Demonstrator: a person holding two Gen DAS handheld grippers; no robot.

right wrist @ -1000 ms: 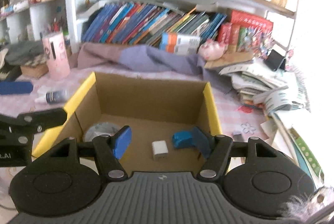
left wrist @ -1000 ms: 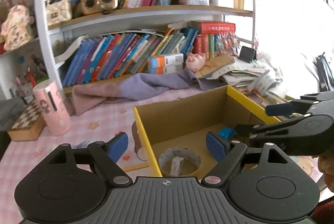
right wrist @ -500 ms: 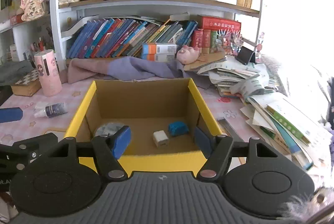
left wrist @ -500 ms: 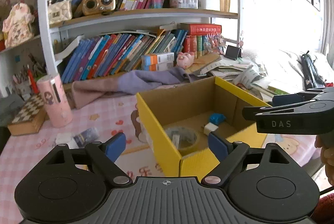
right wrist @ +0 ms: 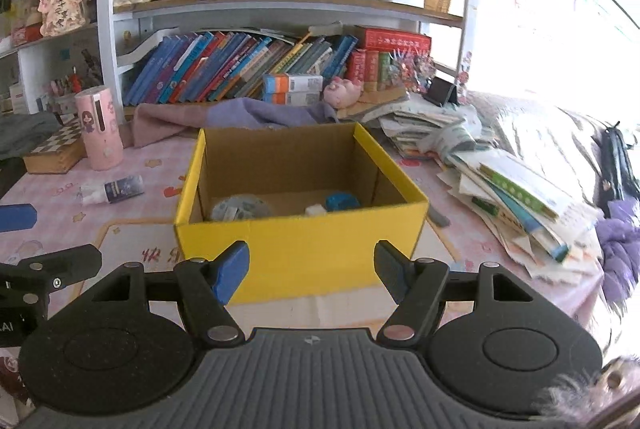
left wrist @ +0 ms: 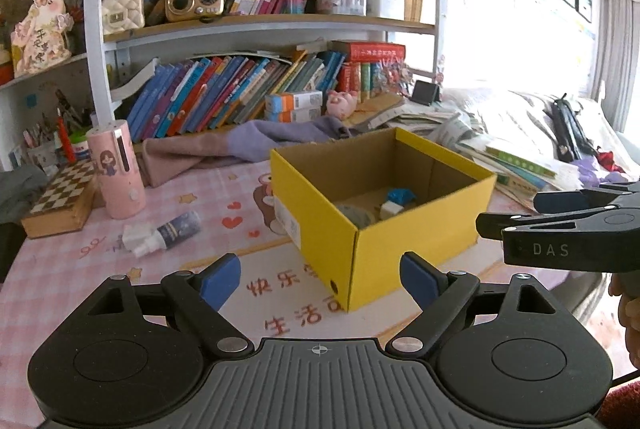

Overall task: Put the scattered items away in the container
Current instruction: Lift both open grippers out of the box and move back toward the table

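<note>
A yellow cardboard box stands open on the pink tablecloth. Inside it lie a roll of tape, a small white block and a blue object. A small spray bottle lies on the cloth left of the box. My left gripper is open and empty, near the box's front left corner. My right gripper is open and empty, in front of the box's near wall; it also shows at the right of the left wrist view.
A pink cylinder and a chessboard box stand at the left. A purple cloth lies behind the box. Stacked papers and books fill the right side. A bookshelf rises at the back.
Both grippers have pulled back and up from over the box, from above its inside to in front of it. Both stay open and empty. The spray bottle has come into view.
</note>
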